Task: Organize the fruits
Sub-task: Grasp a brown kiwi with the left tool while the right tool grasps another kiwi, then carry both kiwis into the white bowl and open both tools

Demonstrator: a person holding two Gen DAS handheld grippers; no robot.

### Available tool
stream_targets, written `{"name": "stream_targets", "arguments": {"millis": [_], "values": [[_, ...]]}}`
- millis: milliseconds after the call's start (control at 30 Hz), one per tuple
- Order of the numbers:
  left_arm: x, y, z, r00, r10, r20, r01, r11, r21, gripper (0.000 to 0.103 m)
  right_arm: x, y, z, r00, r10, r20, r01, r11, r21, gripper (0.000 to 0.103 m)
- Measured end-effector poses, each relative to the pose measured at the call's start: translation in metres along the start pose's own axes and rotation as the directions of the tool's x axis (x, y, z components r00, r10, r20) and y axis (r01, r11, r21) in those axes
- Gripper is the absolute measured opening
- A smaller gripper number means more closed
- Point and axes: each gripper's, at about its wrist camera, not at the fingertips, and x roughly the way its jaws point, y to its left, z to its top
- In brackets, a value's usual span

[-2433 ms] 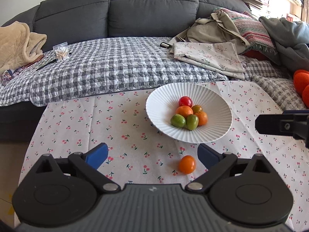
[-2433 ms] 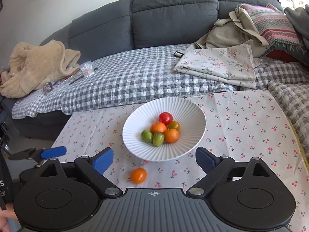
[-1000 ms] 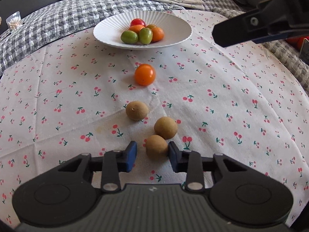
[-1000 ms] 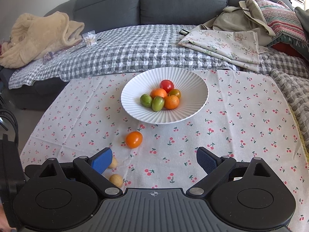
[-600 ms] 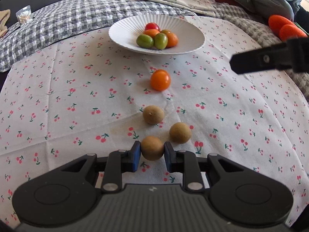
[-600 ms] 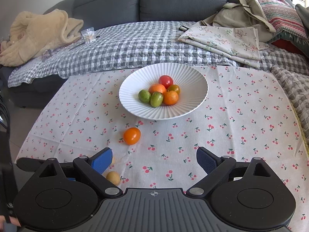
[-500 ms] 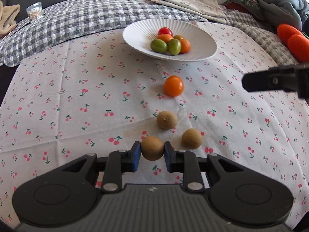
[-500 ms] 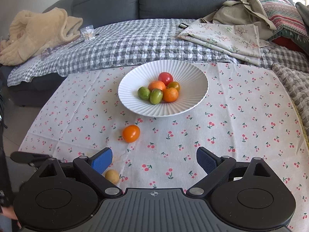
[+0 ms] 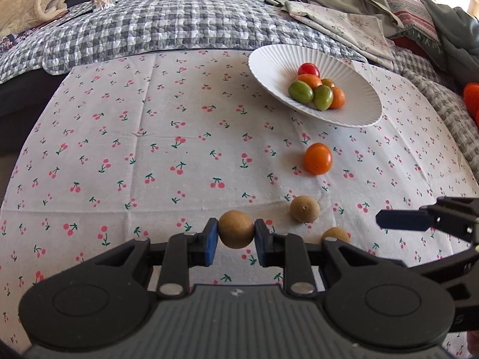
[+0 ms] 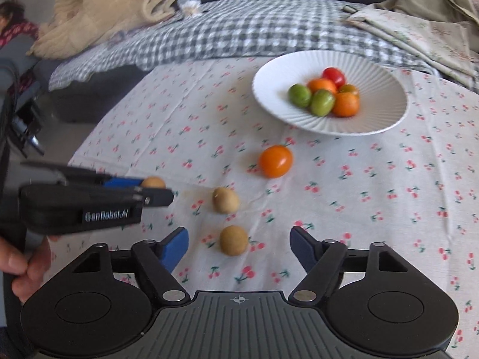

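So the left tongs point(image 9: 236, 238) are clamped tight on a small round brown fruit point(image 9: 236, 229), blue pads pressing both sides, and it's lifted clear of the cherry-print cloth on the counter point(image 9: 179, 137). From the right wrist view you can see a hand point(image 10: 27, 266) on the left tongs' black body, with that held fruit poking out at the tips.

Just right of the left tongs' tips there's a second brown fruit point(image 9: 304, 208) on the cloth, and a third brown fruit point(image 9: 335, 234) lying a bit nearer, half hidden behind the left tongs' frame. Ahead of those, further up the cloth, sits a loose orange cherry tomato point(image 9: 318, 158), on its own.

The right tongs point(image 10: 239, 246) are about half open and closing, with the third brown fruit sitting between the pads, nearer the left one. Pads aren't touching it, gap on both sides.

Well ahead and to the right of both tongs is the white ribbed plate point(image 10: 383, 95) with a pile of cherry tomatoes point(image 10: 323, 95): two green, two orange, one red, one brownish.
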Motion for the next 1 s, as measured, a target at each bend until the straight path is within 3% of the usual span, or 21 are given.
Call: {"name": "stream_targets", "arguments": {"millis": [200,267,1000], "values": [[0.000,-0.001,0.001,1.000,0.001,0.003,-0.001,1.000,-0.003,0.024,0.017,0.006,-0.002,1.000,-0.008,-0.011,0.008,1.000,0.001,0.042],[-0.001,-0.002,0.000,1.000,0.005,0.006,-0.005,1.000,-0.003,0.024,0.021,0.007,-0.003,1.000,-0.019,-0.021,0.019,1.000,-0.001,0.022],[-0.007,-0.001,0.008,0.999,0.014,0.046,-0.014,1.000,-0.009,0.024,-0.008,-0.004,0.013,0.997,-0.033,0.070,0.030,0.999,0.041,0.023]]}}
